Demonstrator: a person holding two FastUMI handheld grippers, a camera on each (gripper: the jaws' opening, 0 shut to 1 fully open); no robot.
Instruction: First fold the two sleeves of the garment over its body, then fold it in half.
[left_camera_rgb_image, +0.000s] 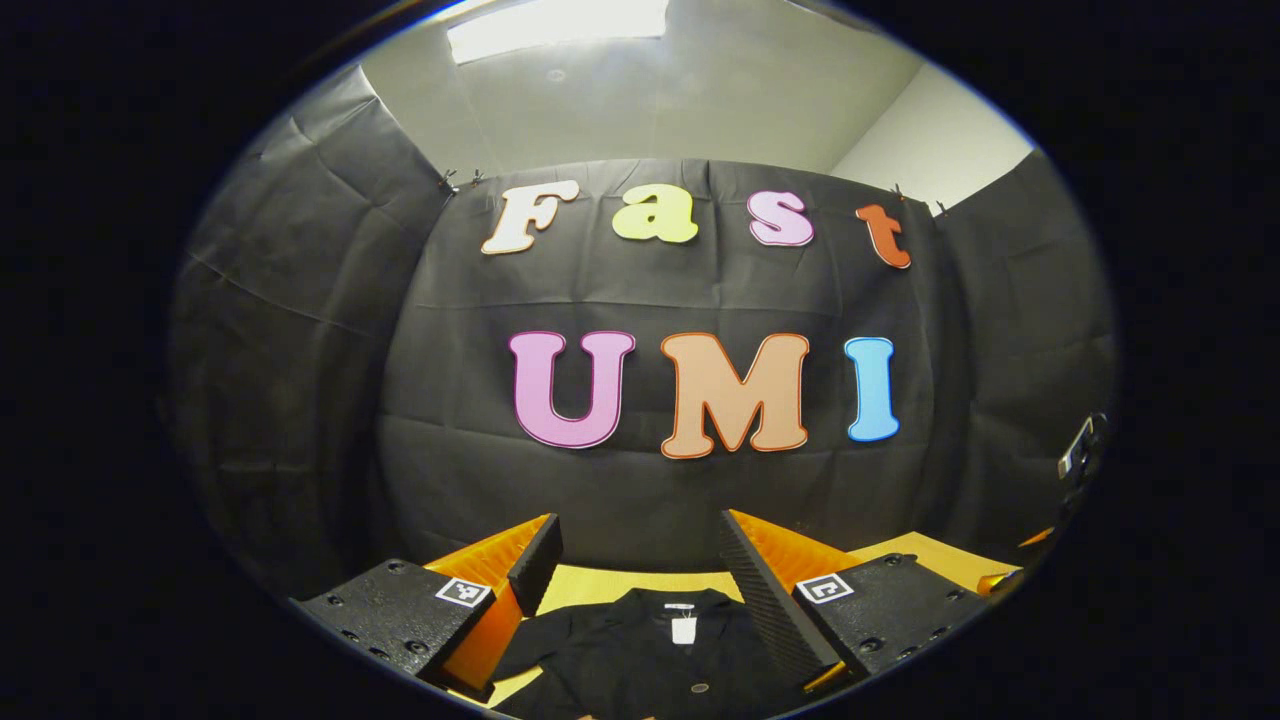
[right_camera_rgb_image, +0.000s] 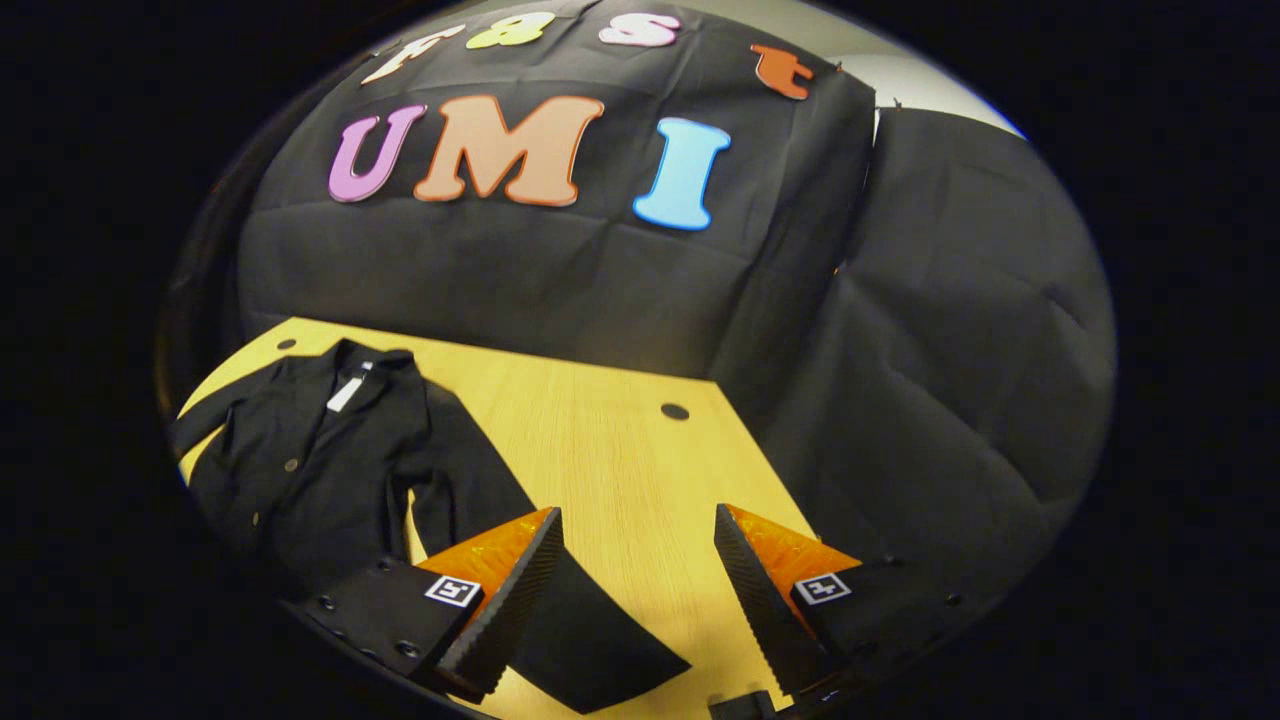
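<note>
Left gripper view looks level across the booth, and the left gripper (left_camera_rgb_image: 640, 585) sits at the bottom with its two fingers spread well apart and nothing between them. Below and just beyond that gap lies the black jacket (left_camera_rgb_image: 650, 660), collar toward the far wall, a white neck tag (left_camera_rgb_image: 684, 628) under the collar and a small button (left_camera_rgb_image: 700, 688) lower on the front. The jacket lies flat on a light wooden table (left_camera_rgb_image: 930, 555), whose bare top shows to the right of the fingers. In the right gripper view, the right gripper (right_camera_rgb_image: 640, 590) is tilted down over the table (right_camera_rgb_image: 620, 470), its fingers also spread wide and gripping nothing. Here the jacket (right_camera_rgb_image: 320, 460) lies at the left of the table, well to the left of the right gripper, collar toward the far wall. Its near sleeve (right_camera_rgb_image: 500, 530) runs from the shoulder toward the gripper, and the cuff end passes under the left finger (right_camera_rgb_image: 505, 600) into the open gap; whether the finger touches the cloth cannot be told. The right finger (right_camera_rgb_image: 755, 590) stands over bare wood. A dark round hole (right_camera_rgb_image: 675, 411) marks the table farther off, near the wall
</note>
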